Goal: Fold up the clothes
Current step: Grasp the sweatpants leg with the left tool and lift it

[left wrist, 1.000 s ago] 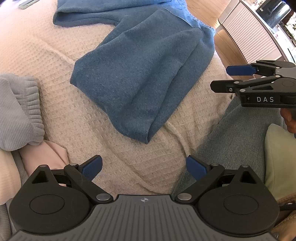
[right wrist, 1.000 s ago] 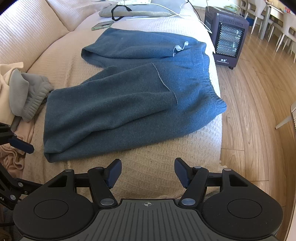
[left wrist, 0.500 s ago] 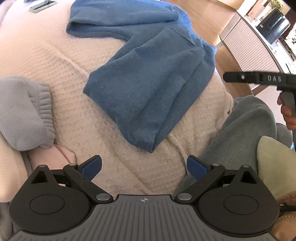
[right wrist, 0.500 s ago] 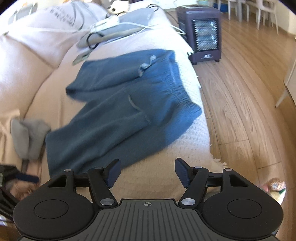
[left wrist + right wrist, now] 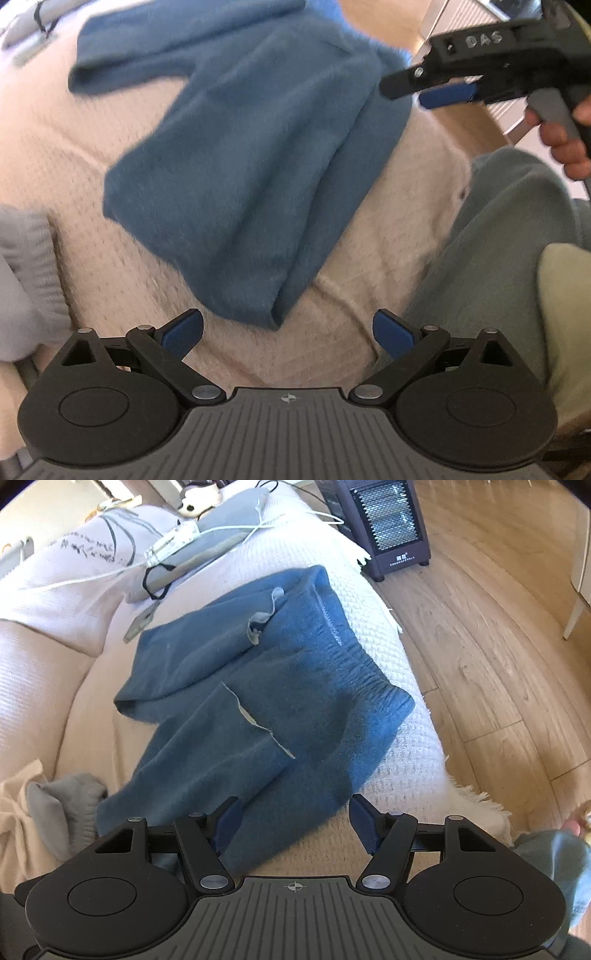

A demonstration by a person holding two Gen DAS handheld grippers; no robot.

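A: Well, blue trousers (image 5: 266,709) spread flat across the sofa throw (image 5: 406,760), waistband along the front edge, legs angled toward the back cushions and the left end. Worst case from here?

B: Probably pinching only the top layer of the near leg. Left gripper (image 5: 288,332) wide apart, empty, hovering just short of that leg's hem. Right gripper (image 5: 297,825) likewise apart, nothing clamped, poised over the same leg nearer the waistband. Closing too shallow would mean one layer lifted, a leg ballooning open and a crooked fold.

A: Anything else?

B: Dragging. Fleece on a waffle weave, likely clingy, so possibly a throw bunched up or tugged over the front edge toward the heater (image 5: 388,524). Also catching the grey garment (image 5: 66,805) lying near the hem at the left end.

A: And against a second ago?

B: Trousers lying the same, no new crease. Right gripper rolled and swung in from beside the front edge to just above the waistband corner, judged from the left wrist. Left gripper nearer the hem. Both sets of jaws as wide as before.
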